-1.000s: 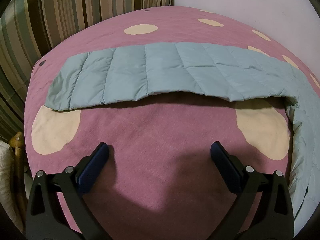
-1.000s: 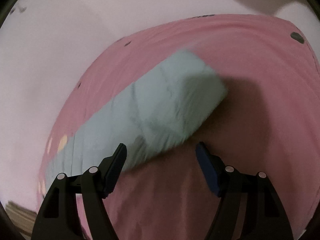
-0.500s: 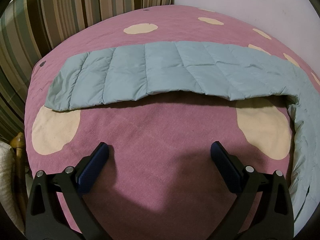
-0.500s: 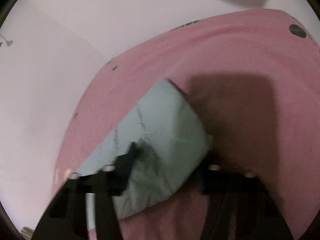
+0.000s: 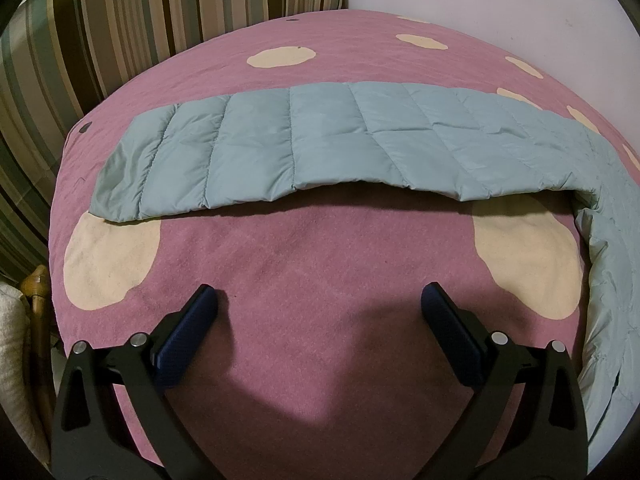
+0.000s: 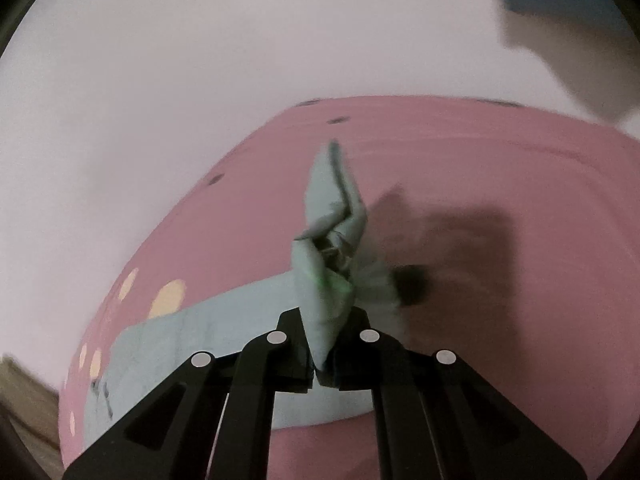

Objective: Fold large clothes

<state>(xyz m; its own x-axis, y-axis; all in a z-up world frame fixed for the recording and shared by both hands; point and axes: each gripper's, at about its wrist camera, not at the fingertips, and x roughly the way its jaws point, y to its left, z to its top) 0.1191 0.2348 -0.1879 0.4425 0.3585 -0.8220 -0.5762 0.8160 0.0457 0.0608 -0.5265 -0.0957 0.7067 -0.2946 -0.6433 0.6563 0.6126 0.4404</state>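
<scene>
Right jaws just clamped the jacket's end

The right gripper (image 6: pixel 320 364) has pinched the quilted jacket (image 5: pixel 320 148) and lifted it off the bed (image 5: pixel 320 264) — fold starting; left gripper (image 5: pixel 318 320) hangs open, empty.

Left wrist cam sits behind the left gripper (image 5: pixel 318 304), tilted steeply down at the pink bedspread with cream spots (image 5: pixel 320 240), fairly close; striped curtain (image 5: pixel 120 20) at the far edge. Right wrist cam looks fwd along the right gripper (image 6: pixel 320 364), angled less steeply, w/ plain pale wall (image 6: pixel 200 80) filling the upper half, blurred. Both views share the bedspread & the long pale-blue quilted garment (image 5: pixel 320 148) lying across it.
</scene>
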